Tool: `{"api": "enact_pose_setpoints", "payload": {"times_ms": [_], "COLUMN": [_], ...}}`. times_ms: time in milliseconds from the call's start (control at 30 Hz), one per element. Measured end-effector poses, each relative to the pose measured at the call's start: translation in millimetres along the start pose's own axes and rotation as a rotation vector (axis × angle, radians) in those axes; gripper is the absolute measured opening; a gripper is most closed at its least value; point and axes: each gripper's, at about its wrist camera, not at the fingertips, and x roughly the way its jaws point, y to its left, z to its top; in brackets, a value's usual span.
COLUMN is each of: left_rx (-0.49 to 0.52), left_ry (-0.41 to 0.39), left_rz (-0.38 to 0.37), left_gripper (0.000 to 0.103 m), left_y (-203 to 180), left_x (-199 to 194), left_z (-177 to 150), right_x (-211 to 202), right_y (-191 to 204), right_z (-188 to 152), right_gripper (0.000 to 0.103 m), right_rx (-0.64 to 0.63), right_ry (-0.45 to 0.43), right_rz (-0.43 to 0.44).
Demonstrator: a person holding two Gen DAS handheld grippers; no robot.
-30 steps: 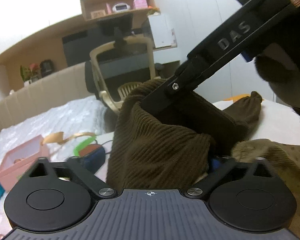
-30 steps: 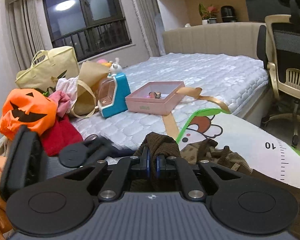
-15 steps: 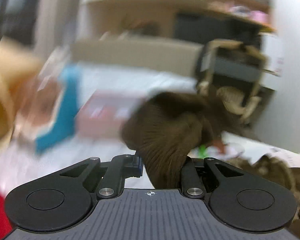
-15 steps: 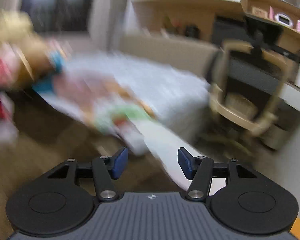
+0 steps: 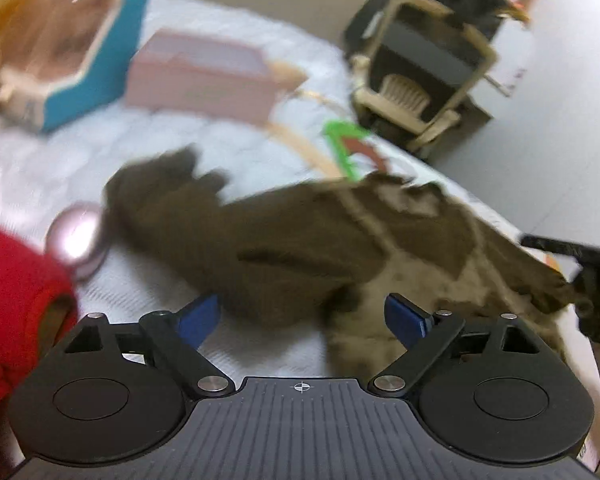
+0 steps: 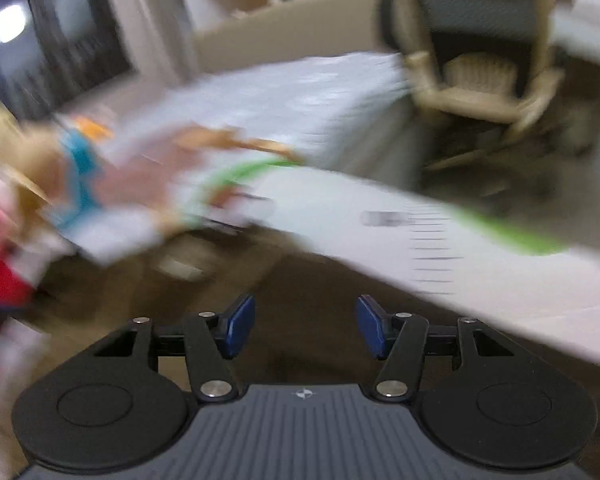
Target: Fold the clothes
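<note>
Brown garment (image 5: 300,248) — lying loose across the white bed (image 5: 60,168), one sleeve flung toward the pink box (image 5: 196,76), lighter lining showing on the near side; a second ago it hung bunched between both grippers. Left gripper (image 5: 302,316) — jaws wide, holding nothing, having let go within the last half second; right gripper (image 6: 306,326) — likewise wide and empty over brown cloth, view heavily blurred. Judgement: the garment has been dropped or spread out — it lies rumpled, no neat fold visible.

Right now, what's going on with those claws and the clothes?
Left gripper open, right gripper open. Brown garment lying loose on bed. Red clothing beside it.
</note>
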Motion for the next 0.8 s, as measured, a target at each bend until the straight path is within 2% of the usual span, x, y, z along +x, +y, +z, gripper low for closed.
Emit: {"api": "enact_pose_setpoints", "payload": {"times_ms": [33,100,167,333,433,500,600,700,800], "left_rx": [-0.007,-0.028,-0.049,-0.142,-0.234,-0.317,-0.418,-0.415,-0.399], "left_ry": [-0.025,-0.065,-0.069,-0.047,-0.016,0.024,0.113,0.125,0.105], "left_rz": [-0.034,-0.104,-0.154,-0.281,-0.313,-0.311,-0.258,-0.262,-0.289], "left_gripper": [0.095,0.097,0.099,0.1,0.1,0.1,0.1,0.1,0.1], "left_y": [-5,-14,-22,-28,-25,-20,-11,-12,-15], "left_x": [-1,1,12,53,95,122,151,162,163], "left_z": [3,12,22,49,60,64,61,58,61], "right_x": [9,20,30,54,69,67,61,59,77], "right_y": [4,0,-5,-18,-25,-31,-31,-28,-17], "right_z": [5,12,19,37,47,41,24,10,11], "right_gripper": [0.06,0.062,0.062,0.061,0.061,0.061,0.062,0.066,0.069], "right_rx": [0.037,0.083,0.127,0.237,0.303,0.324,0.328,0.325,0.306], "right_ry": [0.001,-0.028,-0.06,-0.138,-0.185,-0.133,-0.034,0.061,0.133], "right_rz": [0.063,0.064,0.057,0.04,0.029,0.061,0.142,0.215,0.25]}}
